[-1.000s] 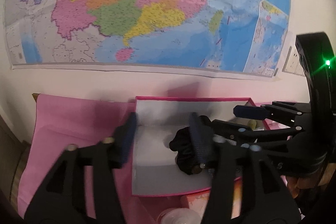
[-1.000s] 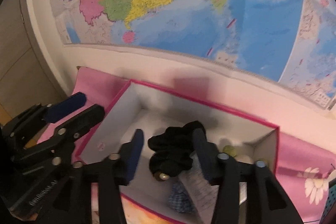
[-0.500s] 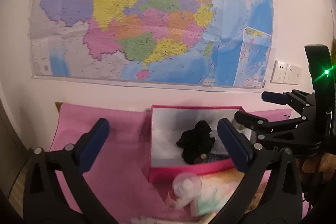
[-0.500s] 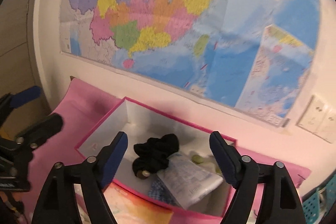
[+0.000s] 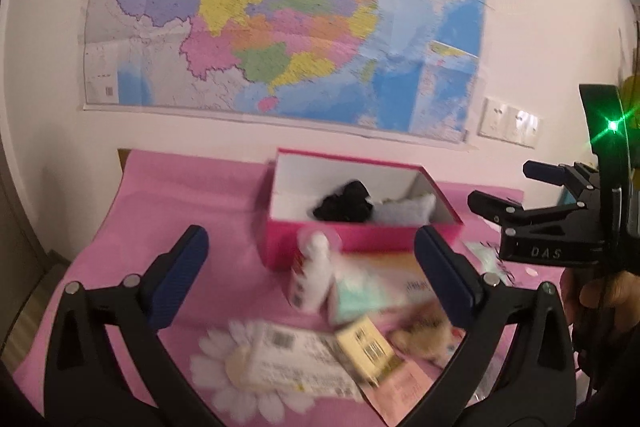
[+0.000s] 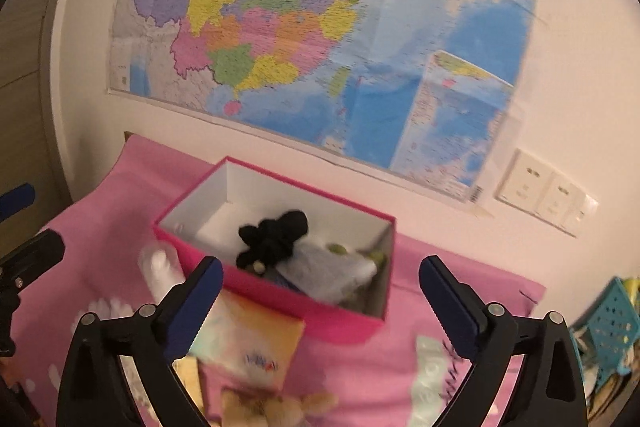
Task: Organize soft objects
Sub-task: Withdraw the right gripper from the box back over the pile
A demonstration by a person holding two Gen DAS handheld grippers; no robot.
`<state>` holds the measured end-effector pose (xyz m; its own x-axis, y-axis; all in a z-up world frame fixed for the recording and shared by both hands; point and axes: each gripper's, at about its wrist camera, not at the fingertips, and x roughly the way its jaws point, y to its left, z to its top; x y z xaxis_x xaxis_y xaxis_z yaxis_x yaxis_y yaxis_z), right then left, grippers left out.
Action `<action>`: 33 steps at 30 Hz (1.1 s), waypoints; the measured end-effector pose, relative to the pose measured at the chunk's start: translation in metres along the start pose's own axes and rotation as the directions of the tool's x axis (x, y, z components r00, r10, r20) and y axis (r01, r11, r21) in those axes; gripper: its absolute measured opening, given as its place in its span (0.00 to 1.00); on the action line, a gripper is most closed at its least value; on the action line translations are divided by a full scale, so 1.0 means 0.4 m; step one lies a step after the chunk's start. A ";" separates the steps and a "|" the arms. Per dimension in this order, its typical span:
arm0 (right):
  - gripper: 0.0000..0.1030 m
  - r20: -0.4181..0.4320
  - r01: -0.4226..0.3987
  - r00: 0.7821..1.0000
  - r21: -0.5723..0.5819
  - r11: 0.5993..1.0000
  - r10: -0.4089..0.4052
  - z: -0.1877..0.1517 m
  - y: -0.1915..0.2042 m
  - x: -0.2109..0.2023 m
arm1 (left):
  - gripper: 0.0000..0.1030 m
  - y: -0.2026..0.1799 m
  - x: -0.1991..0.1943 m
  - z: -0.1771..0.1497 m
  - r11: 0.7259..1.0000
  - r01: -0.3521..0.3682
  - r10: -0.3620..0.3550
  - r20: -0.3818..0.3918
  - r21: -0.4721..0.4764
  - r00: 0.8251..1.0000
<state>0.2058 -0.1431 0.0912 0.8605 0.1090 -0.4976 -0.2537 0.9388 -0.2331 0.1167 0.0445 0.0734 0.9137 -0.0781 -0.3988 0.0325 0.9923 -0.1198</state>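
- Left tongs (image 5: 310, 269) are hanging released, gripping nothing.
- Right tongs (image 6: 320, 301) are opening, empty.
- Black cloth (image 6: 274, 239) is lying inside pink box (image 6: 280, 297) at twelve o'clock.

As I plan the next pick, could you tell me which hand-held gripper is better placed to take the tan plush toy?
Probably the left hand-held gripper: open and empty, with the tan plush toy just inside its right finger. The right hand-held gripper is opening, empty, aimed at the pink box.

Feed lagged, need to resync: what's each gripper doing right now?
Left gripper: open, empty.
Right gripper: jaws opening, nothing between them.
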 end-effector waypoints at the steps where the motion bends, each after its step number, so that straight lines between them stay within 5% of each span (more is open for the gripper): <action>1: 0.99 -0.005 0.012 1.000 0.005 1.000 -0.012 -0.015 -0.004 -0.013 | 1.00 -0.012 -0.013 -0.021 1.000 0.011 -0.011 -0.007 0.003 1.000; 15: 0.99 -0.139 0.086 0.988 0.130 0.988 -0.067 -0.280 -0.062 -0.130 | 1.00 -0.135 -0.054 -0.194 0.997 0.059 -0.054 -0.111 0.044 0.992; 33: 1.00 -0.155 0.077 0.987 0.148 0.986 -0.054 -0.320 -0.056 -0.132 | 1.00 -0.149 -0.038 -0.220 0.997 0.060 -0.052 -0.149 0.049 0.988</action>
<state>0.1094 -0.2116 0.0158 0.7942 0.0068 -0.6076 -0.1191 0.9823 -0.1446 0.0650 -0.0221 0.0065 0.8404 -0.1432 -0.5227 0.1073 0.9893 -0.0985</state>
